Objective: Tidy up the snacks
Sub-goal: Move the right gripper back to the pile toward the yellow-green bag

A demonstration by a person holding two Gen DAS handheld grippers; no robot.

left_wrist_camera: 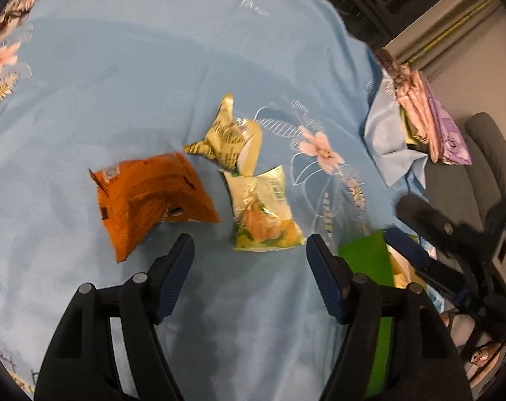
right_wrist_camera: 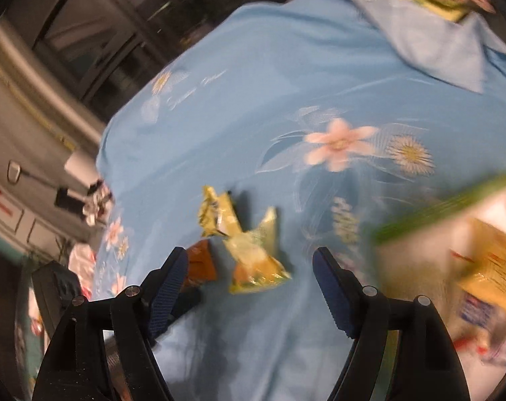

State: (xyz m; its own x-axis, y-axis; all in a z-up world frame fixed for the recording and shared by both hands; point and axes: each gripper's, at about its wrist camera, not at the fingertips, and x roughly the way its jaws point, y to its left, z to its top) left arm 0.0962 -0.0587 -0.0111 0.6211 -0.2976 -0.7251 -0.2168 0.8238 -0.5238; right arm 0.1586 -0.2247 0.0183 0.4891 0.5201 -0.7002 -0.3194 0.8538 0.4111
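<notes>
Three snack bags lie on a light blue flowered cloth [left_wrist_camera: 152, 83]. An orange bag [left_wrist_camera: 149, 197] is at the left, a yellow-green bag [left_wrist_camera: 263, 214] in the middle, a crumpled pale yellow bag [left_wrist_camera: 229, 137] just behind it. My left gripper [left_wrist_camera: 249, 250] is open and empty, just short of the yellow-green bag. In the right wrist view my right gripper [right_wrist_camera: 249, 264] is open and empty, near the yellow-green bag [right_wrist_camera: 253, 264], the pale yellow bag [right_wrist_camera: 219, 214] and the orange bag [right_wrist_camera: 201, 264]. The other gripper [left_wrist_camera: 419, 234] shows at right in the left wrist view.
A green-rimmed box [left_wrist_camera: 366, 257] stands at the right of the left gripper; in the right wrist view the box [right_wrist_camera: 446, 207] holds a yellow packet [right_wrist_camera: 493, 270]. Folded pink and purple cloths [left_wrist_camera: 430, 123] lie at the cloth's right edge. A dark chair [left_wrist_camera: 486, 153] stands beyond.
</notes>
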